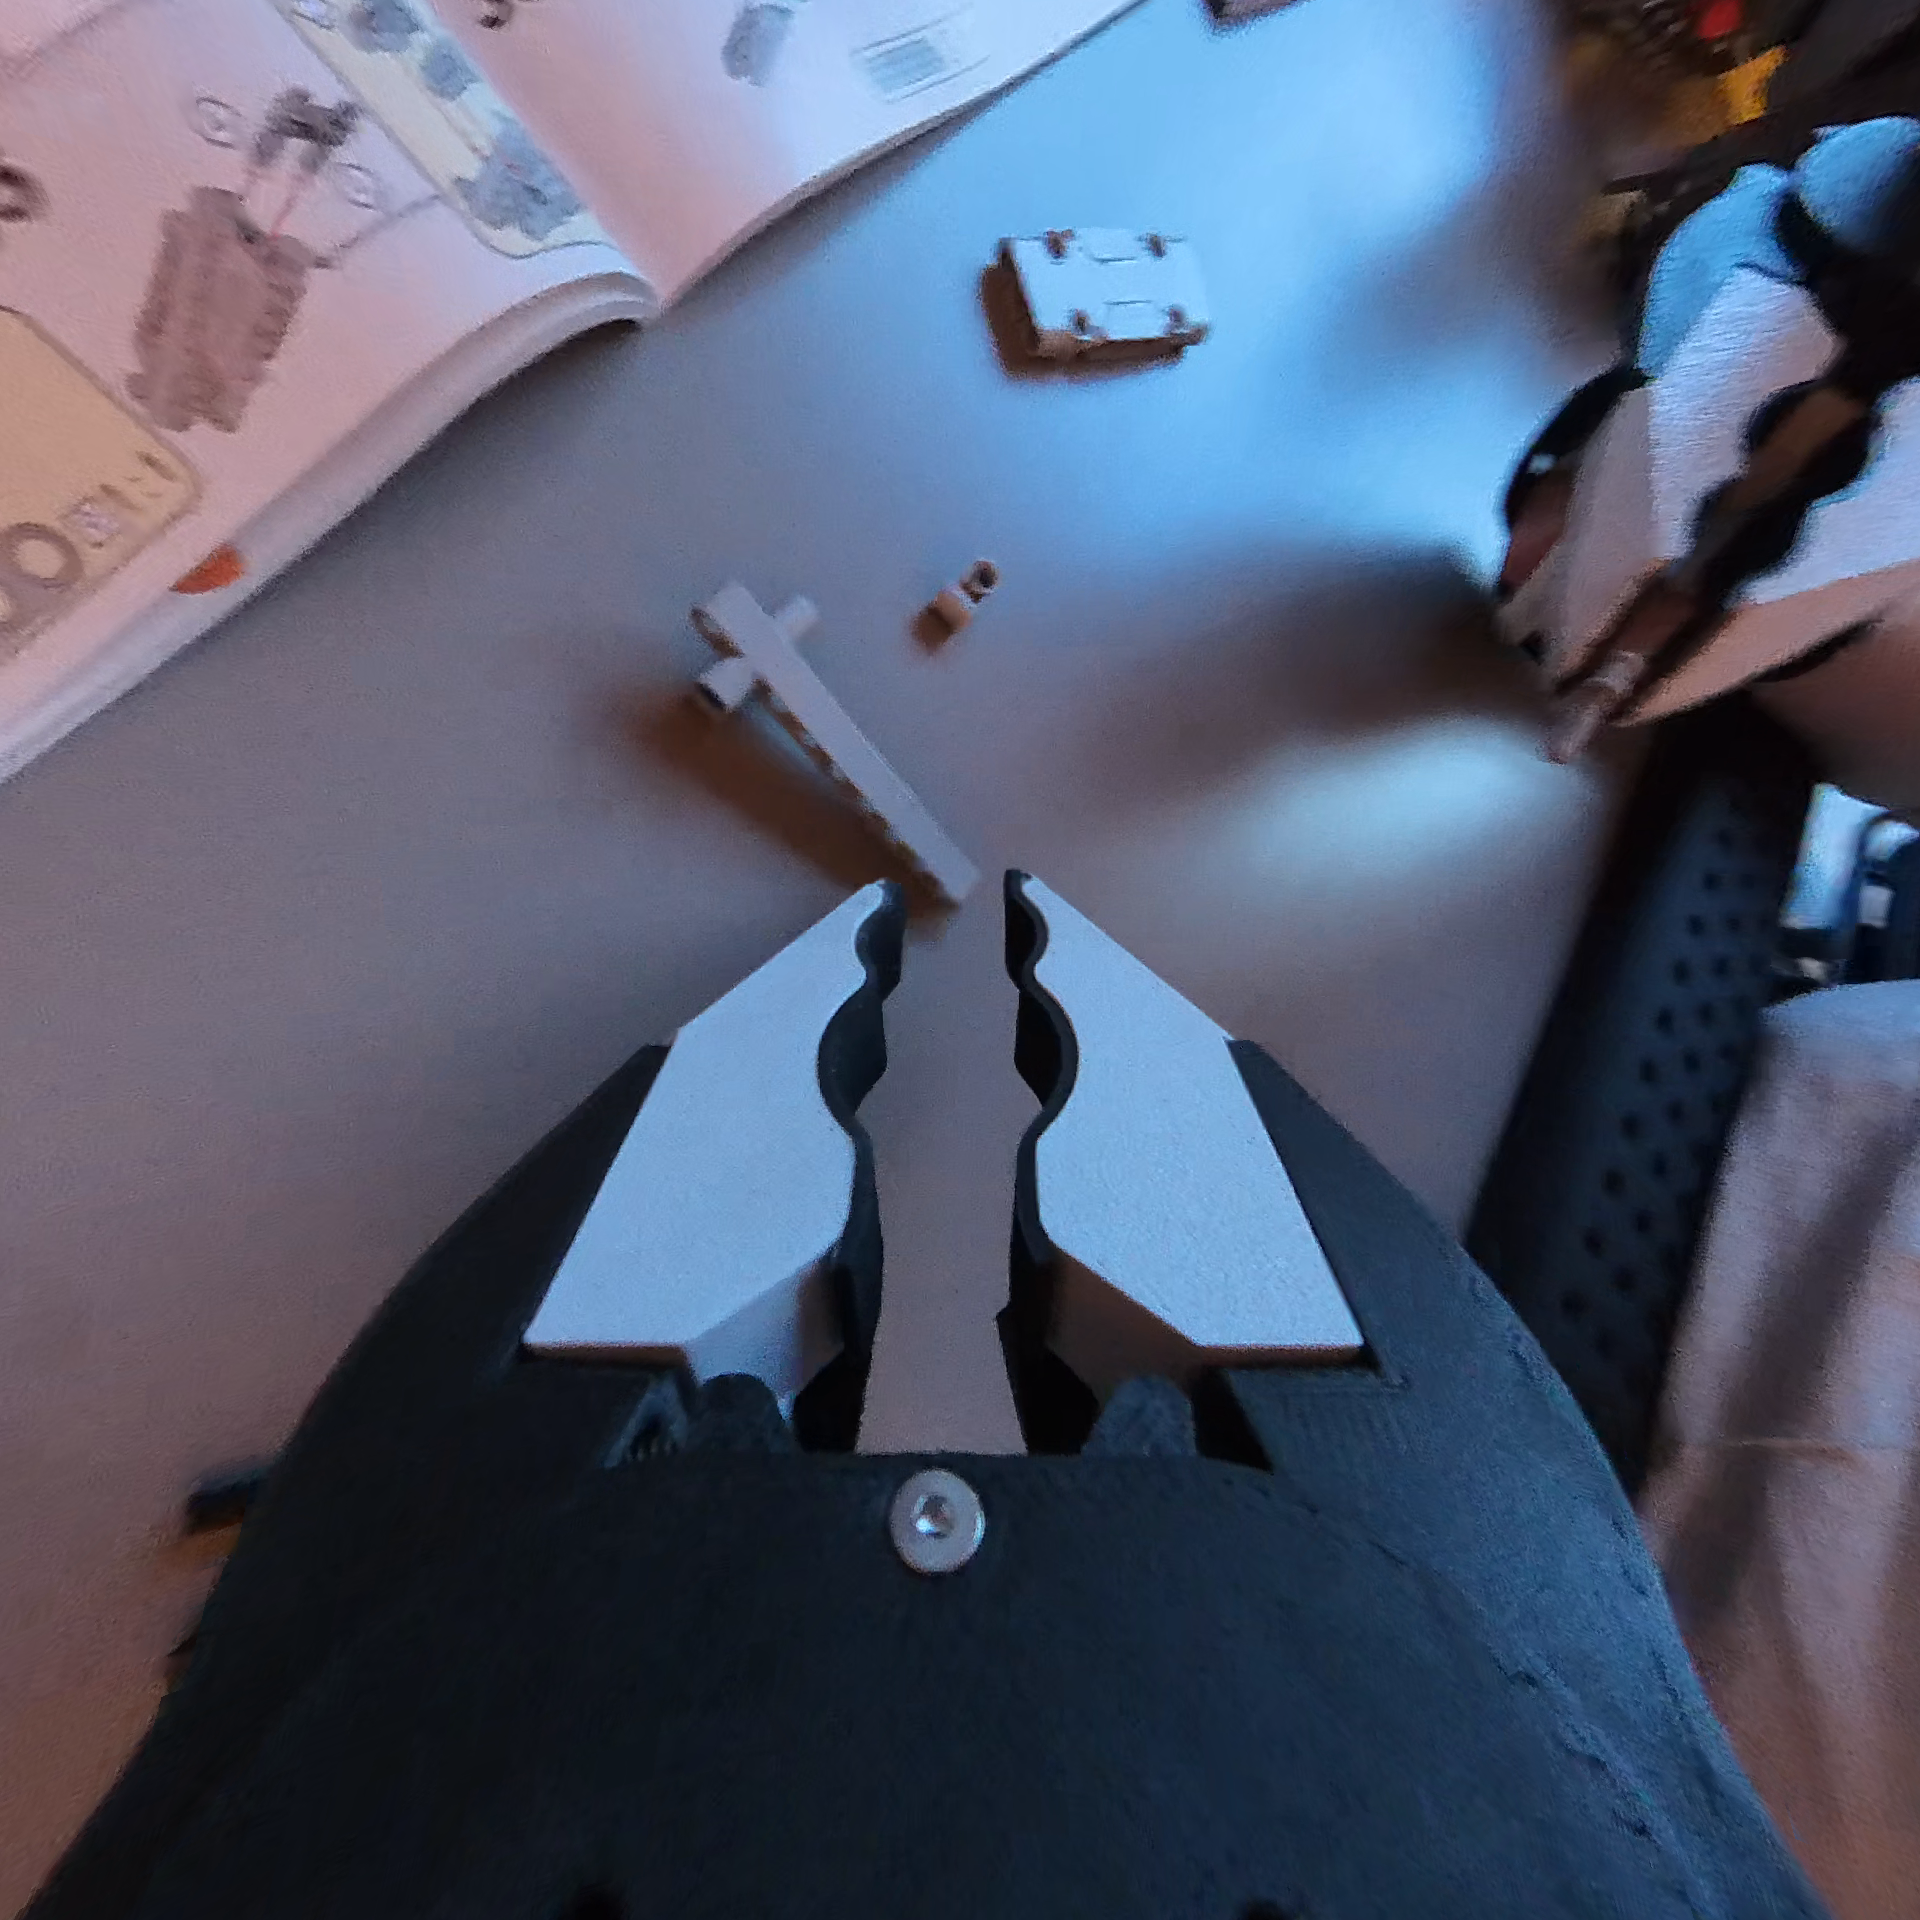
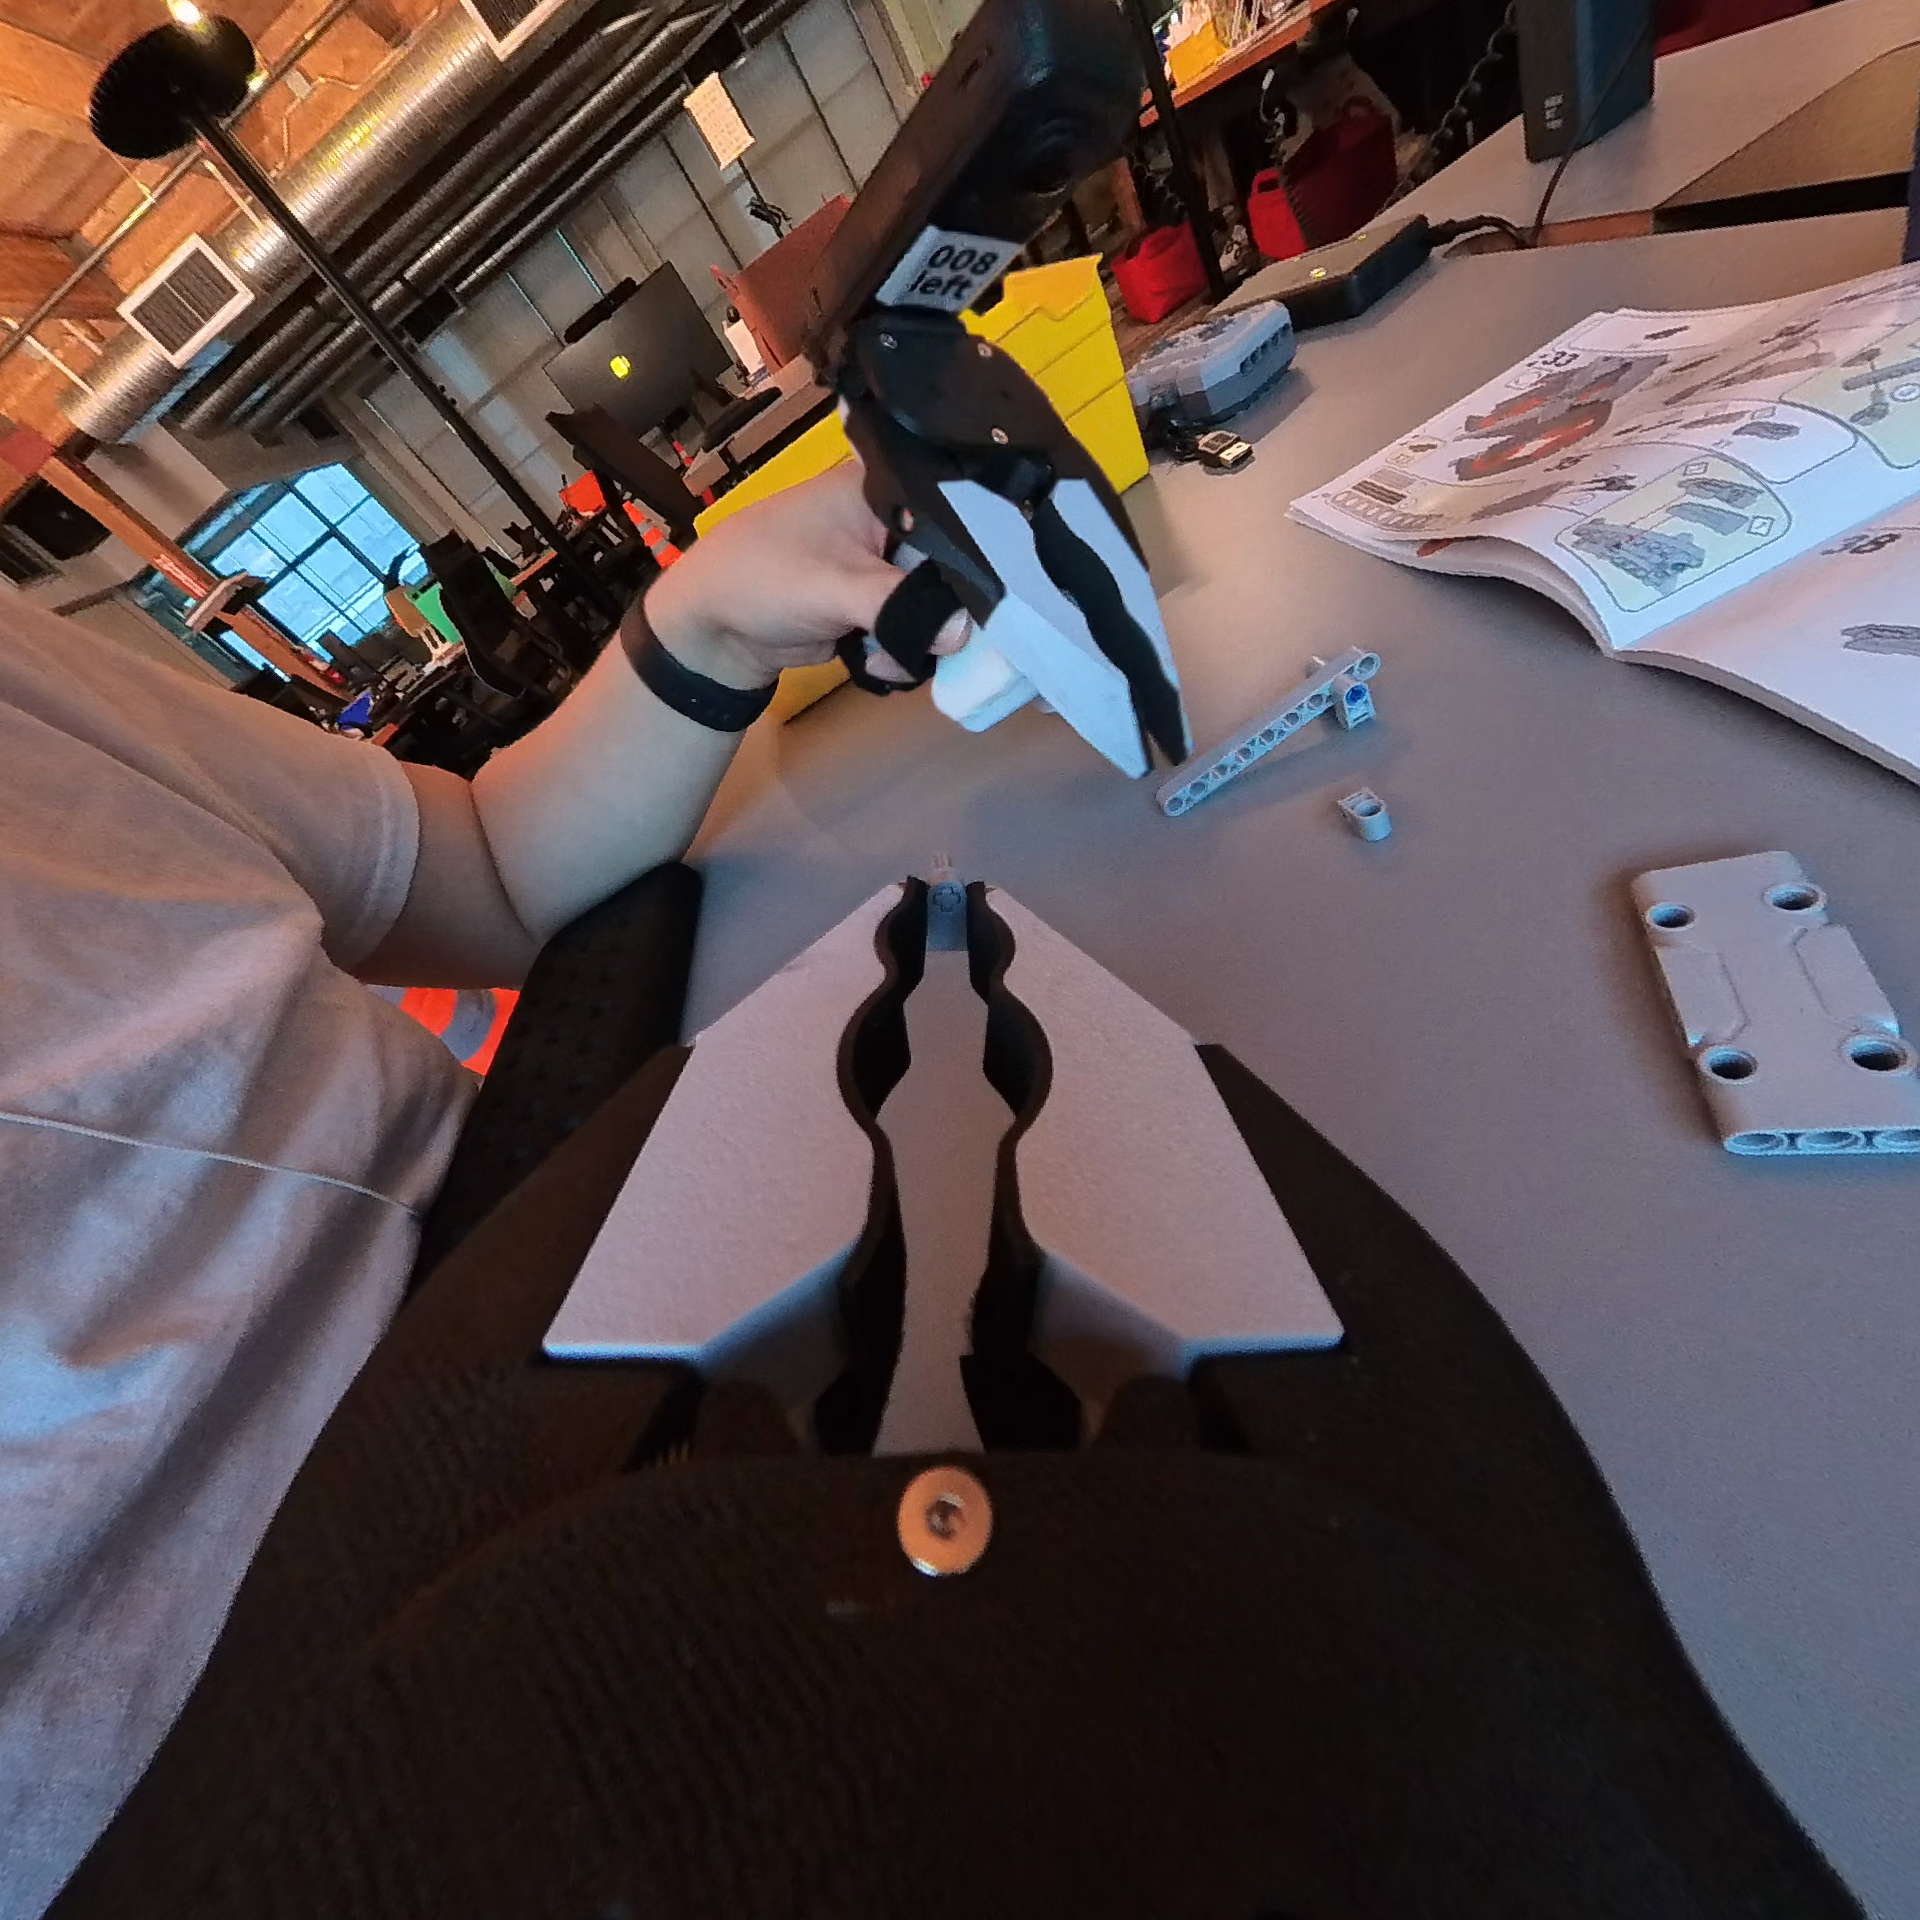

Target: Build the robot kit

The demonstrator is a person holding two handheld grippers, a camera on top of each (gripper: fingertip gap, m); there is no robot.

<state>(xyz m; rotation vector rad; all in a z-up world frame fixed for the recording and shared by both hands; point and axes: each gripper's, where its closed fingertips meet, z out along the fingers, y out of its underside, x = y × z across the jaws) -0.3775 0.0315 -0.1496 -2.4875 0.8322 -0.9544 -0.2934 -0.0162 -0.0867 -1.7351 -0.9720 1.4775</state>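
Observation:
My left gripper (image 1: 954, 891) is open and empty, its tips just above the near end of a long grey holed beam (image 1: 821, 743) lying on the grey table (image 1: 364, 935); a small connector block sits across the beam's far end. In the right wrist view the left gripper (image 2: 1162, 758) hovers beside the beam (image 2: 1262, 736). My right gripper (image 2: 943, 889) is shut on a small grey pin connector (image 2: 943, 906) held above the table. It also shows in the left wrist view (image 1: 1590, 691). A small loose grey connector (image 1: 956, 603) (image 2: 1366, 812) lies next to the beam.
A grey flat panel with holes (image 1: 1101, 296) (image 2: 1787, 1013) lies farther out. An open instruction booklet (image 1: 312, 260) (image 2: 1662, 520) covers the table's far side. A yellow bin (image 2: 1049, 353), a grey brick device (image 2: 1210, 358) and a person's arm (image 2: 582, 790) are nearby. The tips of one gripper are about 12 cm away from the tips of the other.

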